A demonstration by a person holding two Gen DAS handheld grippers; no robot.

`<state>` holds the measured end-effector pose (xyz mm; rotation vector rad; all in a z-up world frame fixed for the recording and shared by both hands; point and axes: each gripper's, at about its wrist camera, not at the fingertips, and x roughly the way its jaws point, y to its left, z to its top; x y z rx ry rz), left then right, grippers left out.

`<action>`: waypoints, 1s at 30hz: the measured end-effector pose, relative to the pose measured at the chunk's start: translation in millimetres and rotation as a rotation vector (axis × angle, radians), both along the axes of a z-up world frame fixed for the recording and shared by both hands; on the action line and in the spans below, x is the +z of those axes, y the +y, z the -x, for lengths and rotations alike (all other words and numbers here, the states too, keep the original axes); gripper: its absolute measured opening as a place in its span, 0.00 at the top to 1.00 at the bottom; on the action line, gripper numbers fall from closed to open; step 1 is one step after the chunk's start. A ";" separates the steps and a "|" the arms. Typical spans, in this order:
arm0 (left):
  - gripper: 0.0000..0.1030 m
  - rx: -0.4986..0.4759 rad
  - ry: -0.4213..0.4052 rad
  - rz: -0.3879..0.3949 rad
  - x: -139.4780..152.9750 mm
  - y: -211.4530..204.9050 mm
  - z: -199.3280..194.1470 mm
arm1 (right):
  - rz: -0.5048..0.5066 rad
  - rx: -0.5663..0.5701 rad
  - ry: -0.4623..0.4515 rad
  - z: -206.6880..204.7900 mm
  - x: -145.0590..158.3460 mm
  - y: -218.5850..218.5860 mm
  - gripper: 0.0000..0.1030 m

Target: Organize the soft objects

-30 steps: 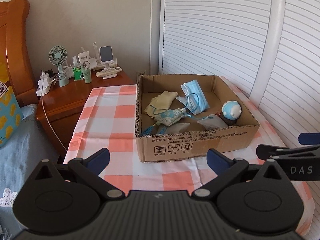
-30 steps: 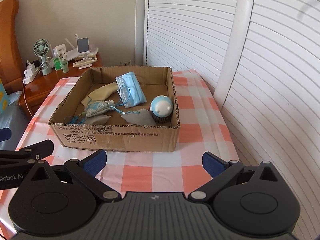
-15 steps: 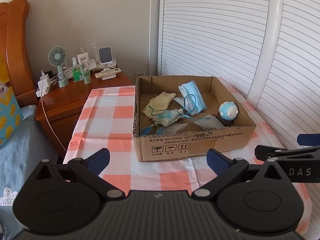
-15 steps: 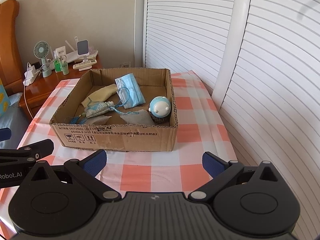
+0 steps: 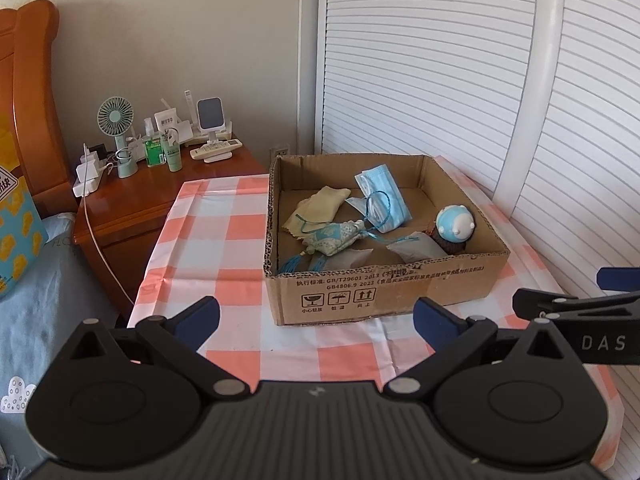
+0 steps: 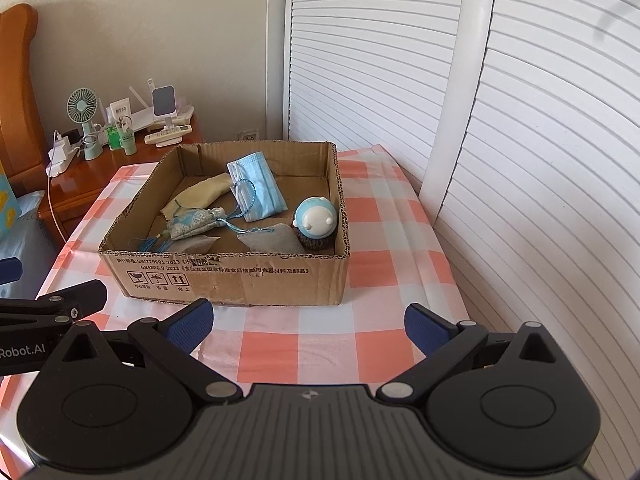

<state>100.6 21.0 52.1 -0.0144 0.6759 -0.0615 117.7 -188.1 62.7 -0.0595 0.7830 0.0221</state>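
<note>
We see a cardboard box (image 6: 240, 280) in the middle of the checked surface (image 6: 360, 332). Soft things lie in it: blue mask (image 6: 258, 184), round doll (image 6: 316, 220). Behind it: wood nightstand (image 5: 160, 196) w/ a fan (image 5: 115, 116). White slat doors (image 6: 520, 120) beside it. Left claw (image 5: 316, 316) & right claw (image 6: 306, 320) both spread wide, holding nothing, near the box front.

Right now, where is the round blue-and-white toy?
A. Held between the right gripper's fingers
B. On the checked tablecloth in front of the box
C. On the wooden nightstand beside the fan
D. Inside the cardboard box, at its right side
D. The blue-and-white toy sits inside the cardboard box against its right wall, beside a grey pouch, while the right gripper and the left gripper are both open and empty in front of the box.
</note>
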 end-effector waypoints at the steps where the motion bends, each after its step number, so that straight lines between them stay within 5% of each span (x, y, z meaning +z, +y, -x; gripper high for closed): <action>1: 0.01 0.002 0.000 -0.002 -0.1 0.0 -0.1 | 0.001 -0.001 0.000 0.2 0.1 0.0 0.00; 30: 0.01 0.006 0.002 -0.006 0.8 -1.0 1.5 | -0.001 0.001 -0.011 3.4 2.1 -1.5 0.00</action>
